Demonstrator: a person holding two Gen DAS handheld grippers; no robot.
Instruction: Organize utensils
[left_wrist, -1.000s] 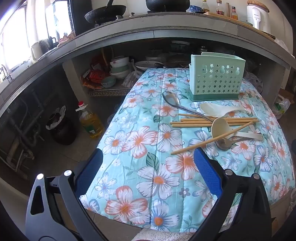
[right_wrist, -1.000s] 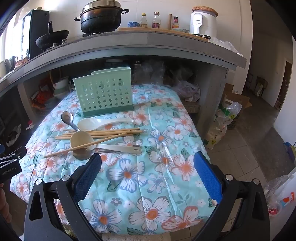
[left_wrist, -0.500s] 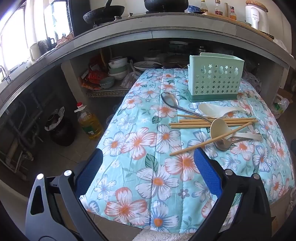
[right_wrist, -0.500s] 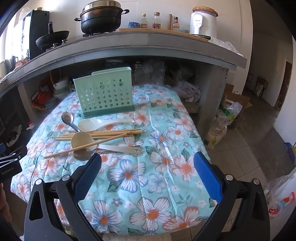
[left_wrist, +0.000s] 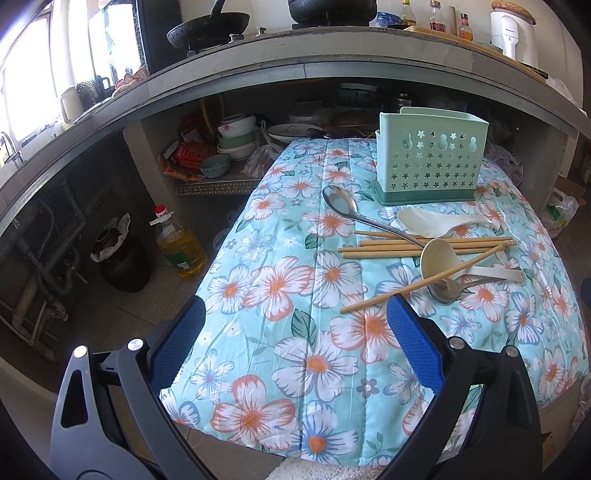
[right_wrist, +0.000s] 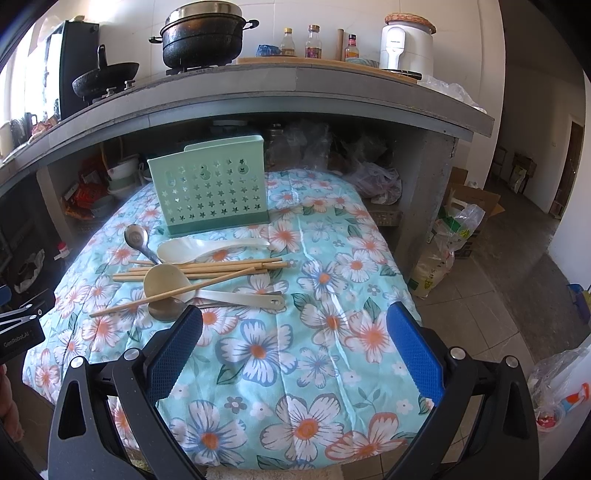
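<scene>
A low table draped in a floral quilted cloth (left_wrist: 280, 280) fills the middle of the kitchen, pushed up against the open shelves under the stove counter (right_wrist: 295, 85). At its far end stands a mint-green utensil holder (left_wrist: 428, 162), upright, punched with star holes, and nothing pokes above its rim from where I stand.

In front of the holder lies the jumble to be sorted. A bundle of wooden chopsticks (left_wrist: 406, 247) runs crosswise, with one stray chopstick (left_wrist: 421, 284) slanting over a beige ladle (left_wrist: 439, 256). A white rice paddle (left_wrist: 432, 223) sits just beside the holder's base. A steel spoon (left_wrist: 340, 201) has its bowl toward the shelves and its handle tucked under the chopsticks. Another steel spoon (left_wrist: 445, 290) peeks out from beneath the ladle.

The left gripper (left_wrist: 295, 347) hovers above the near edge of the cloth, jaws spread wide and empty. The right gripper (right_wrist: 295, 350) does the same, also wide and empty, its left pad near the ladle's bowl.

Nothing seems sorted yet. I would start from the top of the pile: the slanting chopstick rests on everything else, so lifting it first should avoid dragging the ladle. A thin stick on soft cloth wants a low, square pinch near its middle, then a tilt upright over the holder.
</scene>
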